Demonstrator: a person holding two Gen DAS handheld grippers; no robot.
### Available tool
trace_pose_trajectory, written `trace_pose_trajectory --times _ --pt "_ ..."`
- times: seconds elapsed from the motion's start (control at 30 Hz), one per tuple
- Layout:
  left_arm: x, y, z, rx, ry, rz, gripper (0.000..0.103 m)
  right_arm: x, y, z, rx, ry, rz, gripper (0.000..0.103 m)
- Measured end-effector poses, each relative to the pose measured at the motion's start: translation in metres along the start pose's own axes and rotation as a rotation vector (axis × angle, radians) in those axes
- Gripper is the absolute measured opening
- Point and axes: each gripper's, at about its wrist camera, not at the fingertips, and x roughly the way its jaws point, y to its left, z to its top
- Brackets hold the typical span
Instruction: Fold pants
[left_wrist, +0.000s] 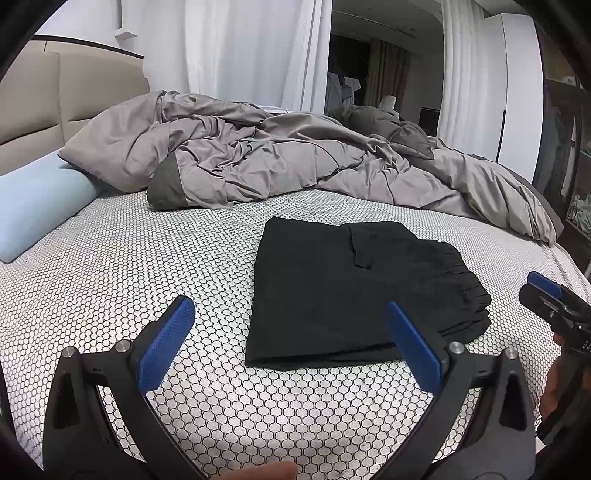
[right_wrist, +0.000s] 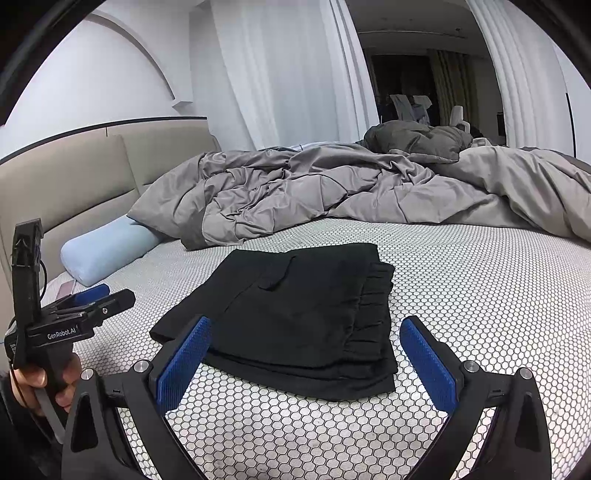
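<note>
Black pants (left_wrist: 354, 291) lie folded into a compact rectangle on the honeycomb-patterned mattress (left_wrist: 147, 266), elastic waistband at the right; they also show in the right wrist view (right_wrist: 295, 317). My left gripper (left_wrist: 291, 314) is open and empty, held above the mattress just before the pants' near left edge. My right gripper (right_wrist: 306, 332) is open and empty, held over the pants' near edge. The right gripper also appears at the right edge of the left wrist view (left_wrist: 546, 291), and the left gripper at the left of the right wrist view (right_wrist: 96, 299).
A crumpled grey duvet (left_wrist: 280, 158) lies across the far side of the bed. A light blue pillow (left_wrist: 40, 199) rests by the beige headboard (left_wrist: 55, 99). White curtains (left_wrist: 251, 48) hang behind. A dark shelf (left_wrist: 569, 155) stands at the right.
</note>
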Motion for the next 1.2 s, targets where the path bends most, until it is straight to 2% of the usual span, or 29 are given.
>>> trace_pose_trajectory --times 1.2 --pt "-0.0002 0.0046 0.0015 0.011 -0.009 -0.005 0.102 0.0001 -0.007 0.0002 -0.001 0.01 0.005 0.103"
